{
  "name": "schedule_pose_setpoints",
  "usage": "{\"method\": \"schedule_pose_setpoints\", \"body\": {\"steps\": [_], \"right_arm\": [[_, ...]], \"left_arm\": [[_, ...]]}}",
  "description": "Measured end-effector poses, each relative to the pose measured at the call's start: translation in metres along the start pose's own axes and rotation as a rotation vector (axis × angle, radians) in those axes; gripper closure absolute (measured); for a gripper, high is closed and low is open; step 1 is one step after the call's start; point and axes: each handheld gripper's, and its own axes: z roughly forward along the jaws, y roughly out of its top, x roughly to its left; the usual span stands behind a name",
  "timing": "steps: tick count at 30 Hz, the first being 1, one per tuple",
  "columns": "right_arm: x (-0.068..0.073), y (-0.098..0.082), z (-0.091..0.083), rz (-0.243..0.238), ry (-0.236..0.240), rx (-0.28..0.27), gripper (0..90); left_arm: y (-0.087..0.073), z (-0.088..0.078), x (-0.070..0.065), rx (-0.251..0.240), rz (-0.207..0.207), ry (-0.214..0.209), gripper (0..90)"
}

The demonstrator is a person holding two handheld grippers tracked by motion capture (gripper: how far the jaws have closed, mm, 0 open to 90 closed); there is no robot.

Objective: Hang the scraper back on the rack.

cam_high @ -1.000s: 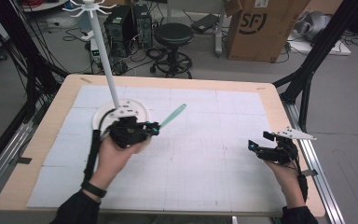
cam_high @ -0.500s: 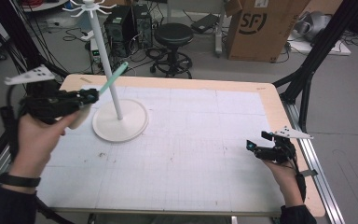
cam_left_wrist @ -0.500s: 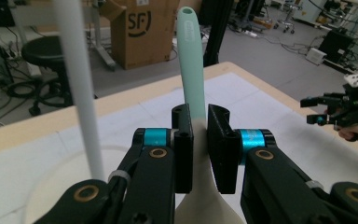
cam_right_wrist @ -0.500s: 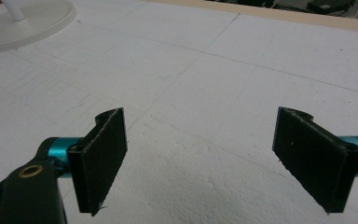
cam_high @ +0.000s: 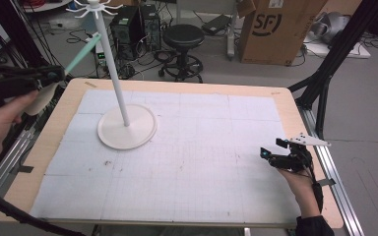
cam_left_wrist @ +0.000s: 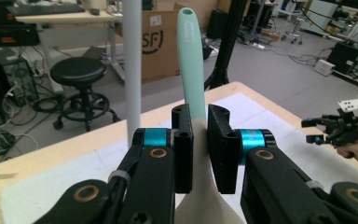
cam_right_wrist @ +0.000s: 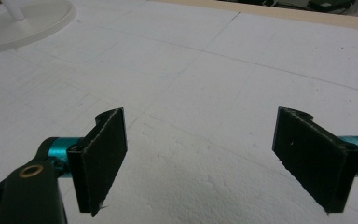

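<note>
The left tool pinches a mint spatula, raised beside the pole of the white rack. I think its handle hole must meet a hook at the top, so approach slowly. The right tool rests spread over the gridded tabletop. Behind stand a stool and a box.

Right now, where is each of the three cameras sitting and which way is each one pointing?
High view: fixed above the person's side, looking forward and down at the table; both forearms enter below.
Left gripper view: rides the left gripper, raised, looking past the mint-handled utensil across the room.
Right gripper view: rides the right gripper, low, looking down on the white mat.
Shared: the white stand and, in the first two, the right gripper.
</note>
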Motion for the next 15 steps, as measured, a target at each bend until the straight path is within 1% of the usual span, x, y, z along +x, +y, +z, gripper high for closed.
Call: {"method": "schedule_pose_setpoints", "body": {"steps": [1, 3, 6, 10, 15], "right_arm": [[0.000, 0.000, 0.000, -0.002, 0.000, 0.000, 17.2], [0.000, 0.000, 0.000, -0.006, 0.000, -0.002, 17.3], [0.000, 0.000, 0.000, 0.001, 0.002, 0.000, 17.3], [-0.001, 0.000, 0.000, -0.001, 0.005, -0.002, 17.3], [0.000, 0.000, 0.000, -0.005, 0.002, 0.002, 17.3]], "left_arm": [[0.003, -0.003, 0.001, -0.008, -0.005, 0.004, 80.9], [0.008, -0.008, 0.003, -0.009, -0.005, 0.009, 80.9], [0.013, -0.013, 0.005, -0.015, -0.001, 0.018, 81.0], [0.015, -0.019, 0.010, -0.028, -0.004, 0.030, 81.0], [0.017, -0.021, 0.016, -0.041, -0.001, 0.044, 81.0]]}}
